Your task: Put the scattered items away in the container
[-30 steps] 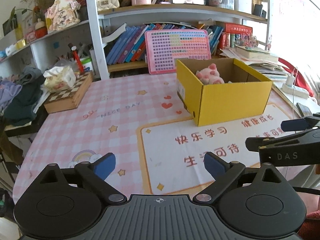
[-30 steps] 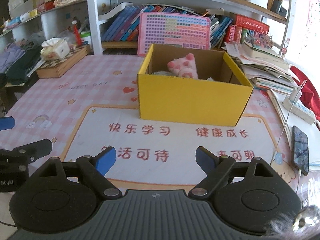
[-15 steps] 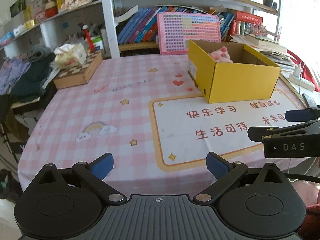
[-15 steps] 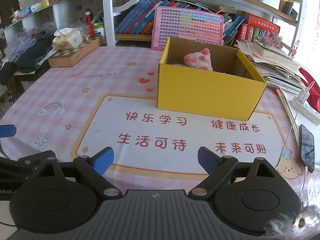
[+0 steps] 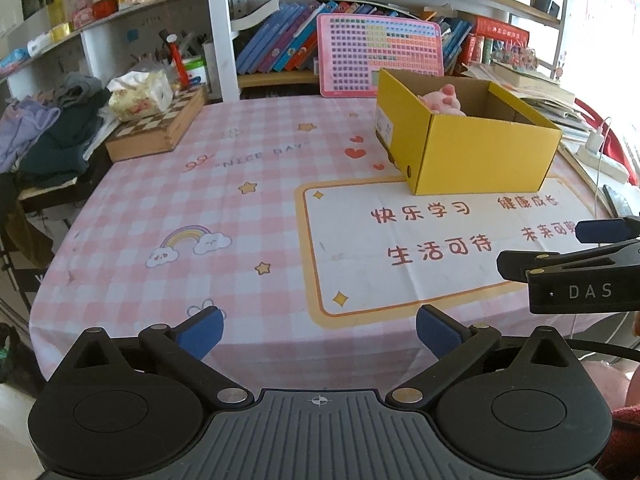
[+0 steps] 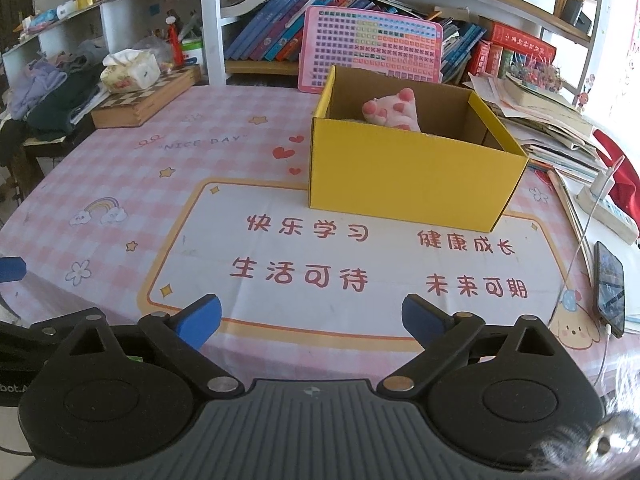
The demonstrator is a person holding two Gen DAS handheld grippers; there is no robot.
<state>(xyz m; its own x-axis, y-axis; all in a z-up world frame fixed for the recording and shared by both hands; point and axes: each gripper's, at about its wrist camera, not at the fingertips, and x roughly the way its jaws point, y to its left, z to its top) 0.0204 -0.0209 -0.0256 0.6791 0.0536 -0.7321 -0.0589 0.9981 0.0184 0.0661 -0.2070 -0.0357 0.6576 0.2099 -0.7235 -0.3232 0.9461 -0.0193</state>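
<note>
Right wrist view: yellow box (image 6: 412, 184) sits at 12 o'clock on desk (image 6: 160, 184), open-topped, brown cardboard inside; pink plush paw (image 6: 394, 114) pokes above its near wall. Your right gripper (image 6: 312, 318) has jaws spread wide, just been opening, blue pads bare, nothing between them. Left wrist view: box (image 5: 476, 160) at 1 o'clock. Your left gripper (image 5: 319, 334) likewise wide apart, just been opening, empty, hovering over pink checked cloth (image 5: 180, 208).

Box: cardboard box (image 6: 412, 184) on the tablecloth (image 6: 168, 184), plush paw (image 6: 394, 114) inside.
Behind box: grid board (image 6: 372, 50) against the bookshelf (image 6: 256, 44).
Far left: chessboard case (image 6: 140, 98) under a tissue pack (image 6: 128, 70).
Right: phone (image 6: 610, 288).
</note>
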